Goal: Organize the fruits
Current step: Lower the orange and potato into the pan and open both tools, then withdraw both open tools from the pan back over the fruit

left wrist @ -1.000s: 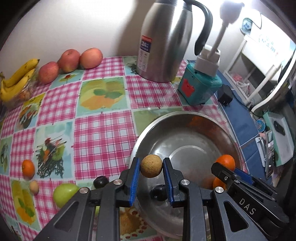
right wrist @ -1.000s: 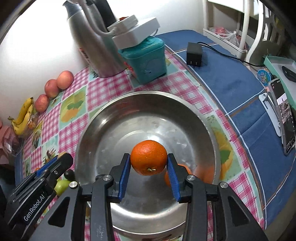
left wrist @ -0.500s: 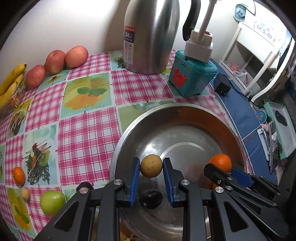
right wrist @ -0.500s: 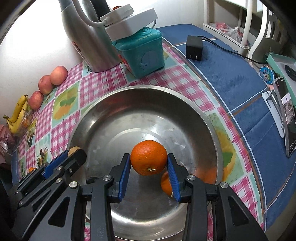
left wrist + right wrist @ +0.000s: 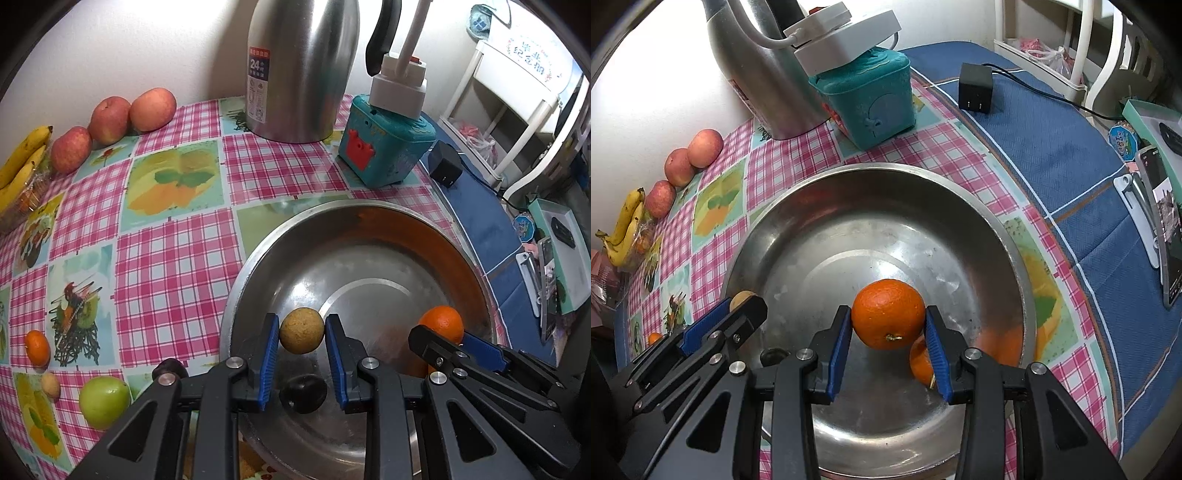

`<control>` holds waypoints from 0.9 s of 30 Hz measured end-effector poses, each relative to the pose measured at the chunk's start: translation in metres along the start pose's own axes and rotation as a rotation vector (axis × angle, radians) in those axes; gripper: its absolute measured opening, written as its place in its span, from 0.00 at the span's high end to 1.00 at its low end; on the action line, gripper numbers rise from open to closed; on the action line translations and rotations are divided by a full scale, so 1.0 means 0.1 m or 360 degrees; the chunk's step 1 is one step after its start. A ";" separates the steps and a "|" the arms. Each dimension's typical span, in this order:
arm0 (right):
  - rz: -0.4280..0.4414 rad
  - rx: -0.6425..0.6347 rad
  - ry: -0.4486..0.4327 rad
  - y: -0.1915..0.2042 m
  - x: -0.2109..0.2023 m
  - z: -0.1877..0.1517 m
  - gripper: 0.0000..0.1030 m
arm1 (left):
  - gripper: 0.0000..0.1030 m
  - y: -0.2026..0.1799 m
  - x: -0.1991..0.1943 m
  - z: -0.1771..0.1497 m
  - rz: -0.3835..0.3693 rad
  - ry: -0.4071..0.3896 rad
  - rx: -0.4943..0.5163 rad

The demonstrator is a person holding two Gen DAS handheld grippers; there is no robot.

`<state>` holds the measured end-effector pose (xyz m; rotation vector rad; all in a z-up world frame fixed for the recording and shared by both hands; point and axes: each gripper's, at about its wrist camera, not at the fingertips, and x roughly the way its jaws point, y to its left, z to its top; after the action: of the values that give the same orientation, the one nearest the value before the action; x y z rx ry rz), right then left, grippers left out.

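Risk, first entry: I judge both fruits could bounce or roll against the steel bowl (image 5: 1004, 236) wall if I release from this height. Left gripper (image 5: 301, 354) clamps a small tan, rough-skinned round fruit (image 5: 301, 330) above the bowl's near-left floor; right gripper (image 5: 888, 343) clamps a glossy orange (image 5: 888, 314) above bowl centre. Dark plum (image 5: 303, 394) and a second orange (image 5: 919, 360) already lie inside the bowl.
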<state>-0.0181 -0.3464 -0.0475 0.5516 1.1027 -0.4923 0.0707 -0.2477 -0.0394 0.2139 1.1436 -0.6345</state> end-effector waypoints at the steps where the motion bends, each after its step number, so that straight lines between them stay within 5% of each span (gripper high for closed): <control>1: -0.0002 0.0000 0.0003 0.00 0.01 0.00 0.60 | 0.72 0.01 0.00 0.00 0.0002 0.0000 -0.0002; 27: 0.0010 -0.0117 -0.0076 0.12 -0.34 -0.02 0.60 | 0.67 0.70 -0.45 -0.14 0.0196 0.0080 -0.0339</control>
<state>-0.0248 -0.3328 -0.0152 0.4765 1.0689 -0.4555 0.0881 -0.1686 -0.0159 0.1176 1.2275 -0.3969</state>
